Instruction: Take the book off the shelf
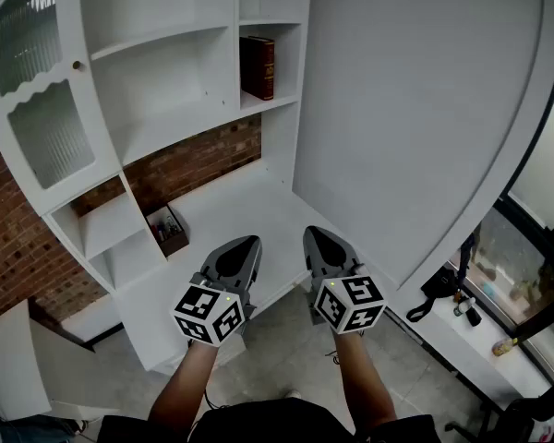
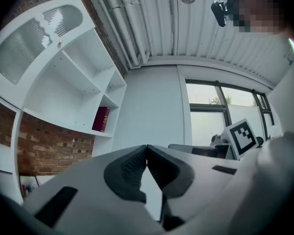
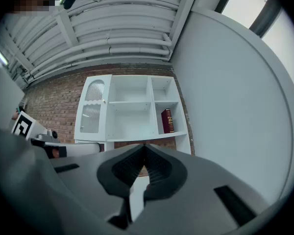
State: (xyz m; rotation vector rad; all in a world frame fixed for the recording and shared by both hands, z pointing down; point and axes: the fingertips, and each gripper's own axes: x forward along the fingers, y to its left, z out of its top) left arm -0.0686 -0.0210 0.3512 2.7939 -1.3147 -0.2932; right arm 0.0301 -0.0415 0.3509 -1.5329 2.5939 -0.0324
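**Left gripper (image 1: 245, 245) and right gripper (image 1: 316, 238) — both pinched closed, nothing between the jaws**

The dark red book (image 1: 257, 67) stands upright in the narrow right-hand compartment of the shelf unit (image 1: 166, 118), well apart from both grippers. Below the shelf unit are a brick wall (image 1: 194, 160), a small box of pens (image 1: 169, 231) and a white desk top (image 1: 249, 206). To its right is a tall white panel (image 1: 415, 109). The forearms reach forward side by side, jaws toward the shelf unit — marker cubes nearest the person.
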